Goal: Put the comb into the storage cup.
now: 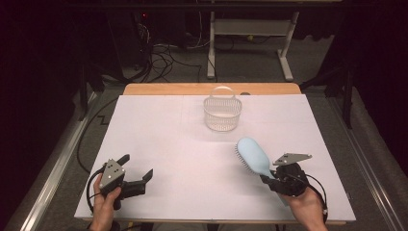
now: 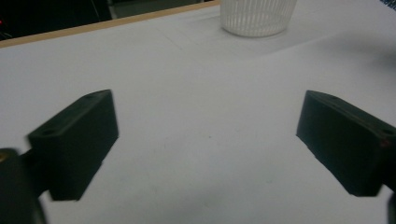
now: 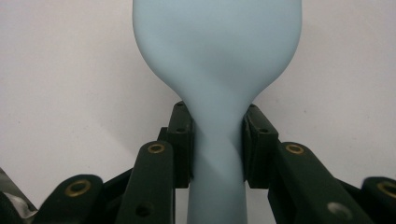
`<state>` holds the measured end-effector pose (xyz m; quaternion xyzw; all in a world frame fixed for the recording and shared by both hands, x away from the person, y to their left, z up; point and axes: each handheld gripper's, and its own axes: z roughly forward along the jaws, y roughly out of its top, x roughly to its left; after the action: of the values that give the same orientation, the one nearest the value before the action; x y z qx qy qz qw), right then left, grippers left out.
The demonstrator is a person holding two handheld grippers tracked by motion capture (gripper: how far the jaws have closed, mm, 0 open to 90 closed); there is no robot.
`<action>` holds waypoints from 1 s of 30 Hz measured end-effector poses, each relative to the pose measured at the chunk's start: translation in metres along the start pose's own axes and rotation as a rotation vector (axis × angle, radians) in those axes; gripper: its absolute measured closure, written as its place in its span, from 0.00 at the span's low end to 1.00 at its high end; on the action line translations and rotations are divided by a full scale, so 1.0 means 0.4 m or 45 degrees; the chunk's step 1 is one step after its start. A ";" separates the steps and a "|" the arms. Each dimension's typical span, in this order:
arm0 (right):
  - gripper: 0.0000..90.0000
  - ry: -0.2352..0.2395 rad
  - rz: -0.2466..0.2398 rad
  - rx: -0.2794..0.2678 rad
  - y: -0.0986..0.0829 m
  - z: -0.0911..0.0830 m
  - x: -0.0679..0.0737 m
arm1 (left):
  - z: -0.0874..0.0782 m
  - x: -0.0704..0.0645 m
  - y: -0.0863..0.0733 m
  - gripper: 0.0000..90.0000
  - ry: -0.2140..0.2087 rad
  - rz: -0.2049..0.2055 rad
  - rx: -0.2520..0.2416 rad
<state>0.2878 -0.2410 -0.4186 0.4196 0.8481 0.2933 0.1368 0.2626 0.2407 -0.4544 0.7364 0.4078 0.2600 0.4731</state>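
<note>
the right gripper (image 1: 270, 181) has its two black jaws closed on the narrow handle of a light blue hairbrush (image 1: 254, 157), one jaw pressed to each side of the neck just below where it widens into the head. in the right gripper view the hairbrush (image 3: 217, 70) runs straight up from between the jaws, its smooth back facing the camera and the white table cover behind it. from the high view the brush head reaches forward and to the left of that gripper, bristles turned toward the left side, and the person's right hand (image 1: 304, 204) holds the tool from behind.

the left gripper (image 1: 139, 169) is spread wide with nothing between its jaws; in the left gripper view only bare white table cover (image 2: 201, 130) lies in the gap. the left hand (image 1: 103, 202) grips it near the front left edge of the table.

a white slatted basket (image 1: 222, 113) with an arched handle stands well ahead of both tools, beyond the brush head and slightly to its left. seen from the left gripper, the basket (image 2: 258, 16) is far ahead and to the right.
</note>
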 end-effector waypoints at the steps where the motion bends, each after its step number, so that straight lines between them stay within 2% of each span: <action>1: 0.78 0.002 -0.002 -0.002 0.002 0.000 0.002 | 0.000 0.000 0.001 0.15 0.000 0.004 0.002; 2: 0.78 0.006 -0.003 -0.005 0.002 0.001 0.003 | 0.001 -0.001 0.002 0.21 0.004 0.008 0.002; 3: 0.78 0.007 -0.003 -0.005 0.004 0.001 0.005 | 0.002 -0.003 0.003 0.19 0.006 0.013 0.004; 4: 0.78 0.010 -0.002 -0.006 0.005 0.001 0.006 | 0.003 -0.004 0.004 0.12 -0.003 0.017 0.000; 5: 0.78 0.013 -0.003 -0.009 0.005 0.001 0.006 | 0.003 -0.005 0.005 0.11 -0.013 0.023 0.000; 7: 0.78 0.016 -0.002 -0.013 0.007 0.001 0.007 | 0.006 -0.009 0.008 0.19 -0.020 0.035 -0.001; 9: 0.78 0.018 -0.003 -0.015 0.007 0.001 0.008 | 0.009 -0.011 0.010 0.15 -0.024 0.039 0.000; 11: 0.78 0.022 -0.003 -0.015 0.008 0.003 0.011 | 0.010 -0.012 0.011 0.18 -0.039 0.043 0.004; 12: 0.78 0.023 -0.004 -0.015 0.009 0.003 0.012 | 0.011 -0.012 0.012 0.16 -0.044 0.044 0.002; 16: 0.78 0.029 -0.008 -0.023 0.012 0.003 0.016 | 0.011 -0.012 0.014 0.17 -0.062 0.036 0.005; 23: 0.78 0.047 -0.006 -0.049 0.016 -0.005 0.019 | 0.018 -0.025 0.023 0.17 -0.063 0.042 0.000; 30: 0.78 0.060 -0.005 -0.061 0.020 -0.005 0.023 | 0.028 -0.032 0.030 0.17 -0.094 0.009 -0.023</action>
<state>0.2863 -0.2305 -0.4119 0.4073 0.8446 0.3232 0.1273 0.2686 0.2217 -0.4482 0.7427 0.3851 0.2381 0.4934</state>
